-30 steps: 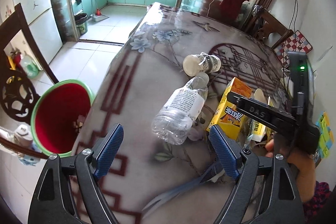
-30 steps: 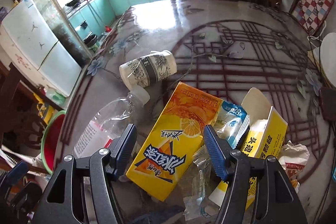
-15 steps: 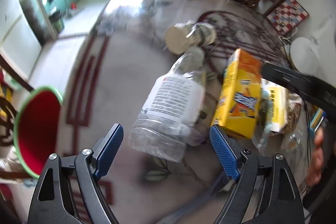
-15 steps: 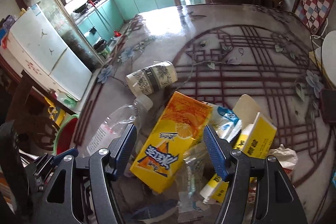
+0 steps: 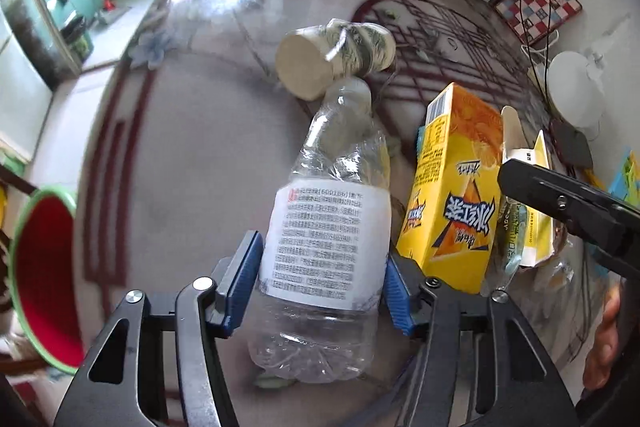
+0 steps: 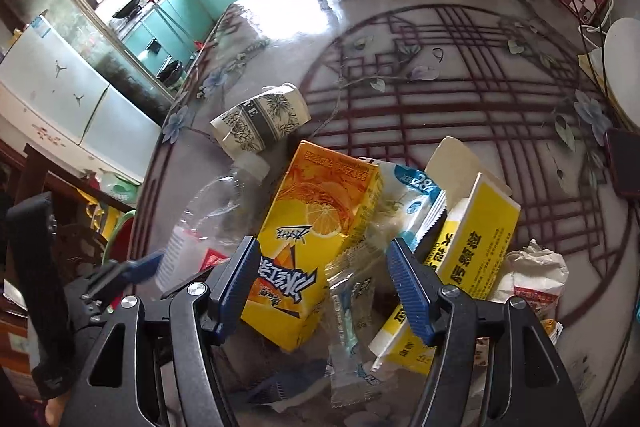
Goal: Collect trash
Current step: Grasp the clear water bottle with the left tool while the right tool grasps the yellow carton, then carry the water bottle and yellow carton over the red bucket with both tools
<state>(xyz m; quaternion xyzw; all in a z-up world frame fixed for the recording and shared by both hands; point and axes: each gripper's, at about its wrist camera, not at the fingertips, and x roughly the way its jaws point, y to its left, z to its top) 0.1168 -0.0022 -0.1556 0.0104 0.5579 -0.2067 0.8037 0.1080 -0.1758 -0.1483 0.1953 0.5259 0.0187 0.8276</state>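
Note:
My left gripper [image 5: 320, 279] is shut on the crushed clear plastic bottle [image 5: 332, 223], its blue pads pressing both sides of the white label; the bottle lies on the table. A paper cup [image 5: 336, 61] lies on its side beyond the bottle's cap. An orange-yellow juice carton [image 5: 456, 195] lies right of the bottle. My right gripper [image 6: 320, 283] is open above the juice carton [image 6: 316, 227] and clear wrappers [image 6: 352, 307], touching nothing. A yellow box [image 6: 468, 259] and crumpled paper [image 6: 536, 271] lie to its right.
A red bin with a green rim [image 5: 40, 279] stands on the floor left of the table edge. A white round object [image 5: 576, 95] and a dark phone [image 6: 624, 163] sit at the table's right side. Chairs stand behind the table.
My left gripper moved forward over the bottle and closed on it. My right gripper drew back slightly and stayed open.

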